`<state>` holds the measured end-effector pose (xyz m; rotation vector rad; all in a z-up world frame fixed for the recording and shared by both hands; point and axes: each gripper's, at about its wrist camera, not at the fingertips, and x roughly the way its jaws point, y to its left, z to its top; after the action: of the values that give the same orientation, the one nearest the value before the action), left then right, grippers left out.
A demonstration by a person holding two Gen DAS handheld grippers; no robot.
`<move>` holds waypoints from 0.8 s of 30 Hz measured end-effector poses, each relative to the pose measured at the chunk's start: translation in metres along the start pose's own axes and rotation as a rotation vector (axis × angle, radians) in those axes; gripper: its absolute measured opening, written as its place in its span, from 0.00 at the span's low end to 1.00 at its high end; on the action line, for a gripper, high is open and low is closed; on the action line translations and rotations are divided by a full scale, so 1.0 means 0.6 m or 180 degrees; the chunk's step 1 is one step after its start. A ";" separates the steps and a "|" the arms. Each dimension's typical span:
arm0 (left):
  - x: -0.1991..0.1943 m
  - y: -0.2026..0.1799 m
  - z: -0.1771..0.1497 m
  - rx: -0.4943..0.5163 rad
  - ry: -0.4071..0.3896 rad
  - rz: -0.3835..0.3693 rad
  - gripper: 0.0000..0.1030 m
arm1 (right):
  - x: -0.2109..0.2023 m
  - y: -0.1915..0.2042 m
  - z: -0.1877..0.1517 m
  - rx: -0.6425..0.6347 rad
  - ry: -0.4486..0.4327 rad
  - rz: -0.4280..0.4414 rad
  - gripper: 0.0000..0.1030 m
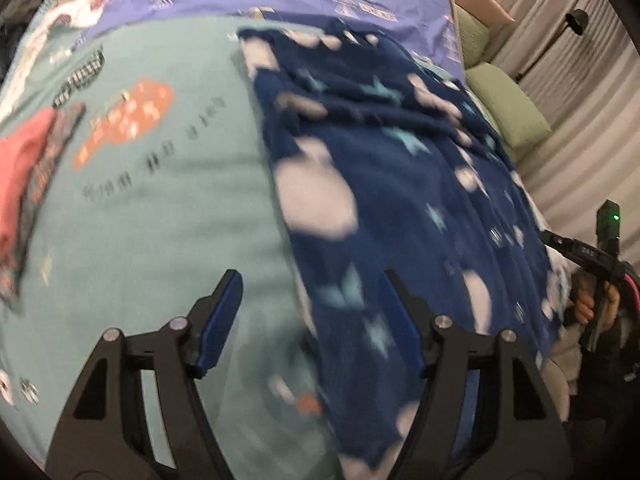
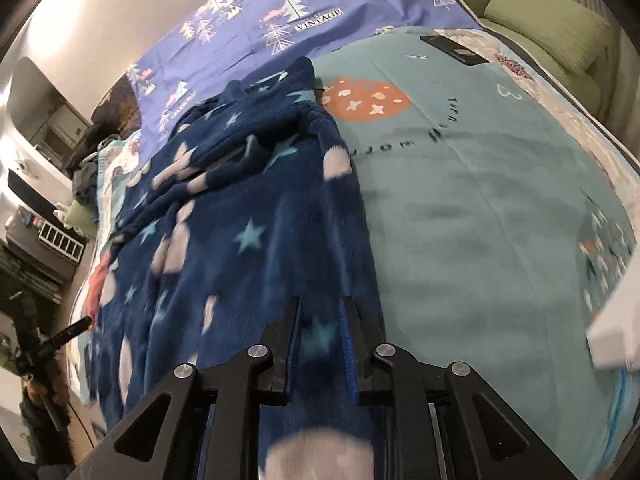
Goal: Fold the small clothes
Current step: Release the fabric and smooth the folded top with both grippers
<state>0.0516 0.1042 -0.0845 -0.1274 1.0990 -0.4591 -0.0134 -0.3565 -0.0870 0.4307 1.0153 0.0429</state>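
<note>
A navy fleece garment (image 1: 384, 184) with pale clouds and light blue stars lies spread on the teal bed cover (image 1: 168, 208). It also shows in the right wrist view (image 2: 240, 216). My left gripper (image 1: 316, 304) is open, its jaws wide apart over the garment's left edge, holding nothing. My right gripper (image 2: 320, 328) has its jaws close together with the fleece edge between the blue pads, so it is shut on the garment near its right edge. The right gripper also shows far right in the left wrist view (image 1: 596, 264).
A pink and patterned folded cloth (image 1: 28, 184) lies at the left. A purple sheet (image 2: 256, 28) covers the far bed. Green cushions (image 1: 508, 104) line the right side. A dark phone (image 2: 452, 49) lies on the teal cover (image 2: 480, 208). A white object (image 2: 616, 332) sits at the right edge.
</note>
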 end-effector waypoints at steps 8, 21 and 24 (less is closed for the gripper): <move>-0.004 -0.040 -0.096 0.0156 0.0279 -0.0034 0.69 | -0.044 -0.020 -0.119 -0.0070 0.0143 -0.0121 0.47; -0.030 -0.073 -0.193 0.0200 0.0211 -0.0231 0.73 | -0.076 -0.053 -0.233 0.0109 0.0172 0.0429 0.57; -0.032 -0.074 -0.197 0.0120 0.0203 -0.0384 0.61 | -0.066 -0.050 -0.228 0.0153 0.0221 0.0525 0.57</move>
<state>-0.0729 0.0872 -0.1085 -0.1473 1.1486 -0.5952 -0.1531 -0.3483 -0.1277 0.5593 1.0487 0.1827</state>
